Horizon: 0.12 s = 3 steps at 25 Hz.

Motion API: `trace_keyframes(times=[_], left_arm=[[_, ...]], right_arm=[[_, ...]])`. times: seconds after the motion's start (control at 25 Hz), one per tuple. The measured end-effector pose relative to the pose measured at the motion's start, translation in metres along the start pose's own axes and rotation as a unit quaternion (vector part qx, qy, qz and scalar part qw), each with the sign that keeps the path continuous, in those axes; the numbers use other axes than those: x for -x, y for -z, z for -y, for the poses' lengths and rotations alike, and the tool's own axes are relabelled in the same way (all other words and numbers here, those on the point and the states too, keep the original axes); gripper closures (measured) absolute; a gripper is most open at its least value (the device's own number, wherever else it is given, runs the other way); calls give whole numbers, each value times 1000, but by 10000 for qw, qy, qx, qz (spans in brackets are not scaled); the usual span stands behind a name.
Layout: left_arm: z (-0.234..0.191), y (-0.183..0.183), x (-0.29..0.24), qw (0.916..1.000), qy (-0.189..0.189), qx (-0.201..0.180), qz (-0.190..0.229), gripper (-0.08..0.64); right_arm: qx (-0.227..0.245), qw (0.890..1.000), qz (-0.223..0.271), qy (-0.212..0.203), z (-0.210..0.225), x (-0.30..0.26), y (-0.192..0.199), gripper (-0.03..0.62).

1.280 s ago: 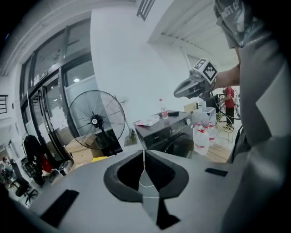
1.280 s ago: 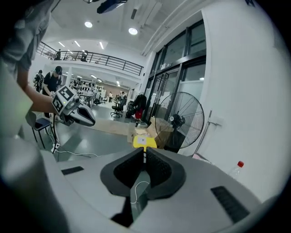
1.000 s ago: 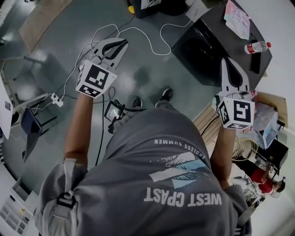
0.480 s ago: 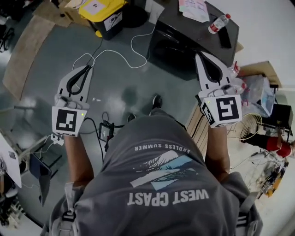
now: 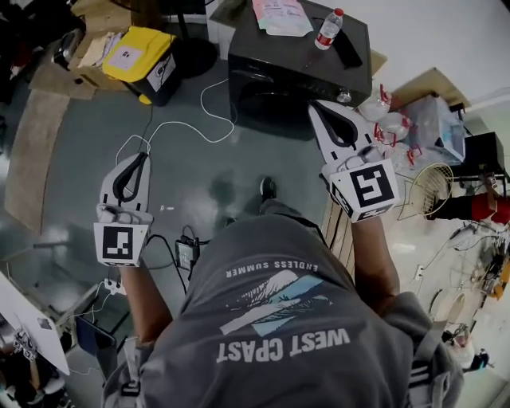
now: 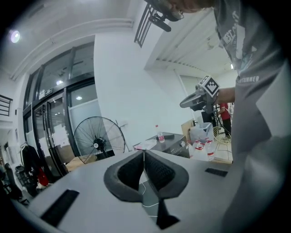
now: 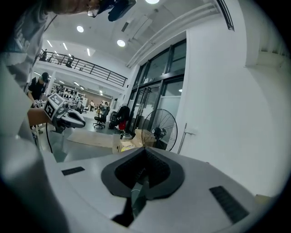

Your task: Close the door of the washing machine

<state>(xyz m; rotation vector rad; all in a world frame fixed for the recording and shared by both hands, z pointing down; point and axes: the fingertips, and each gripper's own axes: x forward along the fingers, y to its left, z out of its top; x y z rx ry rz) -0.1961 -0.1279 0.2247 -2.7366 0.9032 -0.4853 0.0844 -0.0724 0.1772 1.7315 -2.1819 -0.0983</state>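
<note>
The black washing machine stands at the top of the head view, its dark front facing me. Whether its door sits fully shut I cannot tell. My right gripper is shut and empty, its tips over the machine's front right corner. Off to the left, my left gripper hovers over the grey floor, well away from the machine, also shut on nothing. The left gripper view shows closed jaws with the machine beyond them. The right gripper view shows its closed jaws pointing past the machine.
A water bottle and papers lie on the machine's top. A yellow-lidded box stands to its left, and a white cable loops across the floor. Clear plastic bottles and a fan grille crowd the right side.
The head view has swung so the washing machine sits more centred. The right gripper has come in beside its front corner, the left has drifted down and left; both stay shut.
</note>
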Motion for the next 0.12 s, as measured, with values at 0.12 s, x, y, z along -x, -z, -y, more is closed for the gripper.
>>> trace_keyframes(times=[0.12], left_arm=[[6, -3, -3, 10000, 75, 22, 12, 540]], right_arm=[[-80, 9999, -108, 54, 3, 6, 7, 566]])
